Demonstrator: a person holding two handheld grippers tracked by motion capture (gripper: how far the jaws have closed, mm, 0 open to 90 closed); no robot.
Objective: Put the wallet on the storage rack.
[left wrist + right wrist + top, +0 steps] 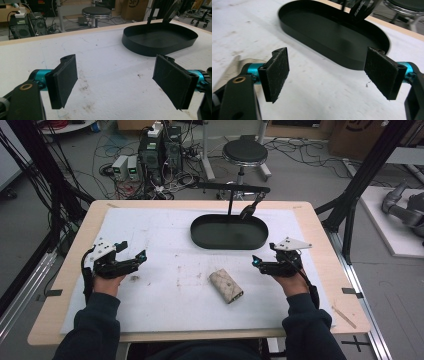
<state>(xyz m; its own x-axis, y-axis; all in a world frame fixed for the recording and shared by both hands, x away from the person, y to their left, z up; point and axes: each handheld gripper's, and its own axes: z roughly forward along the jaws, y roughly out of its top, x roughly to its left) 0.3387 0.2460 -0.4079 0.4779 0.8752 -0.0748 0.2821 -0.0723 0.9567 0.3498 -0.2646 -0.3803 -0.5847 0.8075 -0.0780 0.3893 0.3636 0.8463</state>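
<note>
A small beige patterned pouch (pixel 225 286) lies flat on the white mat (pixel 165 290), between the two grippers and a little nearer the person than either; it sits closer to the right gripper (pixel 263 262) than to the left gripper (pixel 134 258), touching neither. In the right gripper view a blurred beige shape (pixel 234 65) low on the left behind the jaw may be that pouch, though it is too soft to tell.

The right gripper is held low over the mat by a hand (pixel 291 282) whose dark-sleeved forearm comes in from the bottom edge; its jaws point inward and slightly forward, toward the mat's middle. In the right gripper view (pixel 325 75) the two black pads stand wide apart with bare mat between them, gripping nothing. A black oval tray (pixel 317 53) lies just ahead of the jaws.

The left gripper mirrors it: the left hand (pixel 108 282) holds it low, jaws turned inward toward the centre, the grey plate on top. In the left gripper view (pixel 116 80) the pads are likewise spread wide and empty, over stained mat. The tray (pixel 140 48) sits ahead and to that gripper's right, well apart from it.

Behind the tray a thin black stand (pixel 231 195) rises. Beyond the table's far edge a round black stool (pixel 245 152) stands on the floor, beside computer towers (pixel 161 152) and loose cables.
</note>
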